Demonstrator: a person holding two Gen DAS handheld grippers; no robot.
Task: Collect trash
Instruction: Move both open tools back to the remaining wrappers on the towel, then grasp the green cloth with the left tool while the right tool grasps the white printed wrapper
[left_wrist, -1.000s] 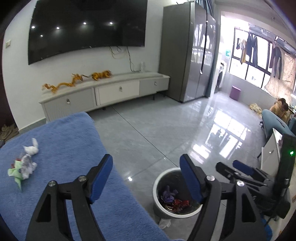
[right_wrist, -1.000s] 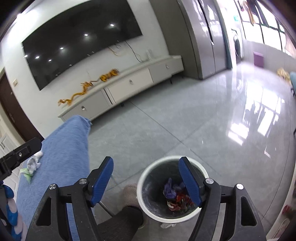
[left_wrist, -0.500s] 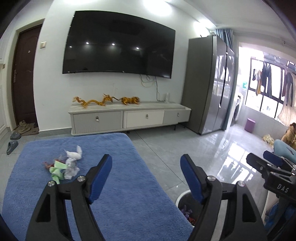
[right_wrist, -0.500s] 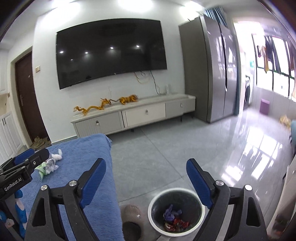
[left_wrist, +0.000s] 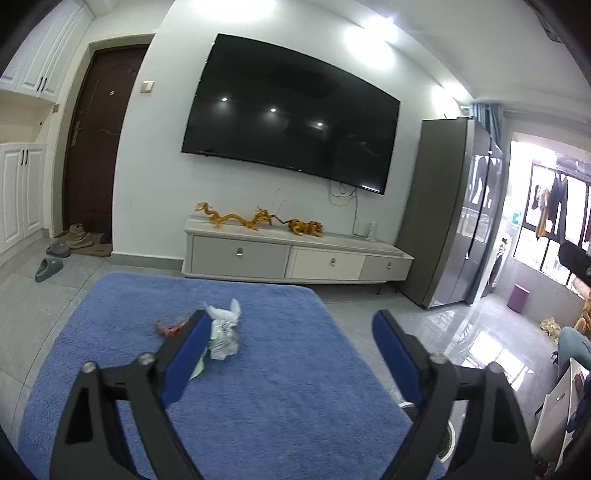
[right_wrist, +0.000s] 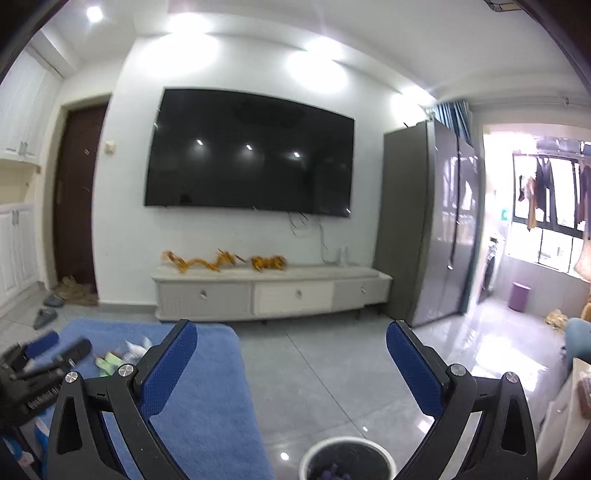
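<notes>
In the left wrist view a small pile of trash lies on the blue cloth-covered surface (left_wrist: 280, 398): a crumpled white plastic wrapper (left_wrist: 224, 334), a red wrapper (left_wrist: 168, 328) and a green scrap partly hidden by my left finger. My left gripper (left_wrist: 290, 354) is open and empty, just short of the pile. In the right wrist view my right gripper (right_wrist: 291, 363) is open and empty above the round white trash bin (right_wrist: 347, 459), which holds purple trash. The pile (right_wrist: 125, 354) and the left gripper (right_wrist: 51, 352) show blurred at the left.
A low white TV cabinet (left_wrist: 295, 258) with golden dragon figures stands against the far wall under a large TV (left_wrist: 291, 110). A grey fridge (left_wrist: 450, 221) stands to the right. Glossy grey floor tiles (right_wrist: 332, 369) lie between the blue surface and the bin.
Both grippers have tilted upward and away from the bin. The left gripper has swung toward the trash pile, which now sits between its fingers in view. Both stay open.
</notes>
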